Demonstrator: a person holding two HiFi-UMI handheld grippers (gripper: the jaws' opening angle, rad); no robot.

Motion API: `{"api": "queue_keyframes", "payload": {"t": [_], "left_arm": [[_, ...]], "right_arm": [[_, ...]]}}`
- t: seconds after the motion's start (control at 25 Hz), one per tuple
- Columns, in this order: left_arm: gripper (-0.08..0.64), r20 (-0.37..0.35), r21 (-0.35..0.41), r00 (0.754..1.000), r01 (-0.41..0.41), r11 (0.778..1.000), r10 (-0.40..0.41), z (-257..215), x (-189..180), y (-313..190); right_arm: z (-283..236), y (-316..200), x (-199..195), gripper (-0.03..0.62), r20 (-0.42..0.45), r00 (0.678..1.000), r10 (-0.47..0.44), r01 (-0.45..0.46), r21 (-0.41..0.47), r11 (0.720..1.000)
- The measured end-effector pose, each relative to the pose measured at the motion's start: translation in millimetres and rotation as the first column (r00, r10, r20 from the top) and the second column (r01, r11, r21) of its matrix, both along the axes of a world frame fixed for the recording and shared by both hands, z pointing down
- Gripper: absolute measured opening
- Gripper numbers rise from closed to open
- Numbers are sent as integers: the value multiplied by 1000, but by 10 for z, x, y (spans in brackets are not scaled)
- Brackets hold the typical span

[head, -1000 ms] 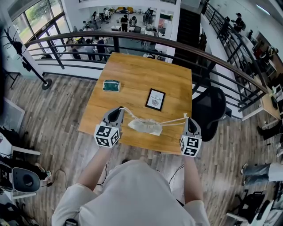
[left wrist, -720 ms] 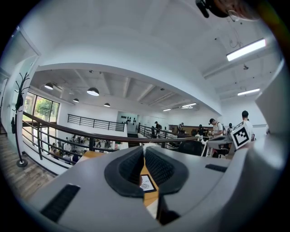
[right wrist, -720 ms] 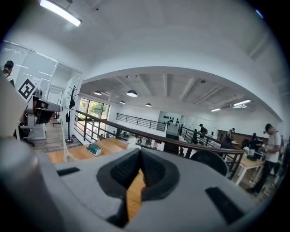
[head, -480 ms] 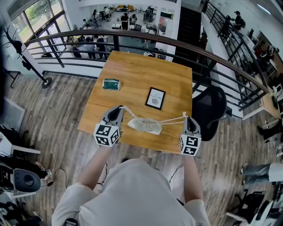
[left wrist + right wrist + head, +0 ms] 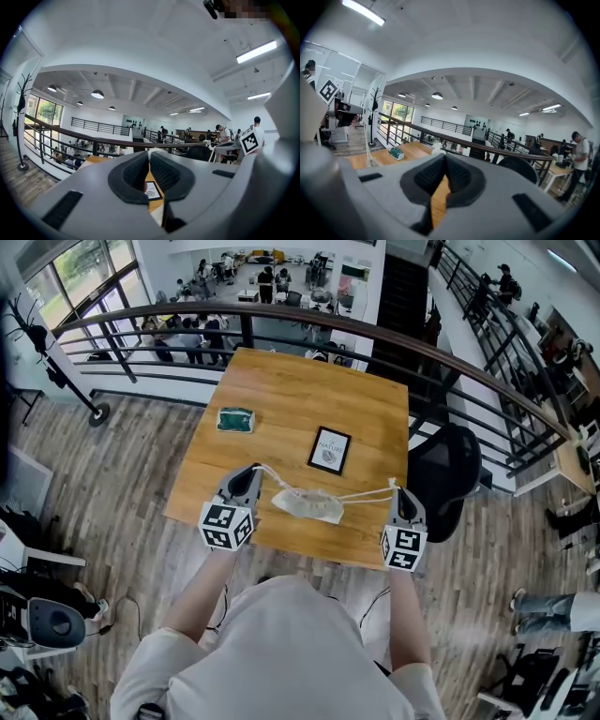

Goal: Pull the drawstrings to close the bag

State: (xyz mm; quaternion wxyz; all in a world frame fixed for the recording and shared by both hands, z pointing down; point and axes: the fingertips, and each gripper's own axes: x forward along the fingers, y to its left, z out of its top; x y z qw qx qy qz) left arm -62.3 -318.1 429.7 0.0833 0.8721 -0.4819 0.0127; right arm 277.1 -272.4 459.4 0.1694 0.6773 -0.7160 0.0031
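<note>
Drawstring bag (image 5: 307, 505) lies on the near half of the desk (image 5: 300, 390), between your two hands, with its mouth gathered and its pale body slumped on the wood. Your left hand-held gripper (image 5: 251, 474) is clamped tight on the left drawstring (image 5: 274, 481). Your right hand-held gripper (image 5: 397, 493) is clamped just as tight on the right drawstring (image 5: 366, 495). Both cords run nearly straight from the jaws to the bag's neck.

Here is what I judge could go wrong. Each cord looks pinched only at the very tips, so a sharp tug could slip it out of the pads. If you pull unevenly, the light bag will likely slide toward the stronger side instead of cinching. If you draw both hands back toward yourself, it could drag off the near edge.

Only the head view shows you the whole bag, both cords and how taut they are; the gripper views give at most a pale scrap of it. The left gripper view shows what the head view cannot: ribbed pads meeting at the tips with a white bit of cord nipped there, and the framed card (image 5: 151, 190) through the gap lower down. The right gripper view shows a like white tuft at its closed tips, and the green packet (image 5: 396, 153) far across the desk
</note>
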Motion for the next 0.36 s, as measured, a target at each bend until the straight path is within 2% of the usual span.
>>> {"api": "queue_keyframes", "payload": {"t": [0.36], "left_arm": [[2,-3,3,1000,3,1000,-3,10,5,-13]], "right_arm": [[26,-16,-3,2,-1,1000,-3,3,3,1000]]}}
